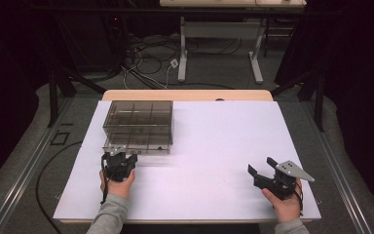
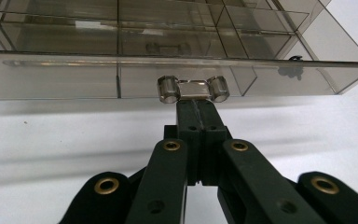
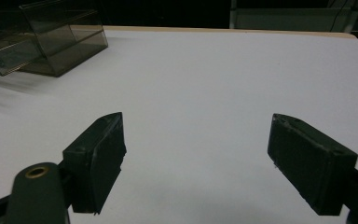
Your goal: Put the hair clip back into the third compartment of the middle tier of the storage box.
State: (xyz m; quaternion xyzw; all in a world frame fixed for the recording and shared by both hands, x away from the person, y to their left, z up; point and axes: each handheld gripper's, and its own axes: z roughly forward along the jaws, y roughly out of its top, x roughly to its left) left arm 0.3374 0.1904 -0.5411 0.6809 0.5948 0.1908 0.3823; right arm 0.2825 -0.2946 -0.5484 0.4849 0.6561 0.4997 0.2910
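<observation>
Left tool [image 2: 193, 105] clamped on smoky drawer [image 2: 177, 74] handle [image 2: 193, 88].

We note a smoke-tinted transparent drawer box [image 1: 139, 126] with inner dividers, upright on the tabletop's far left. Its lower drawer [image 2: 177, 74] bears a clear front handle [image 2: 193, 88], clamped by the left tool [image 2: 197, 109].
</observation>
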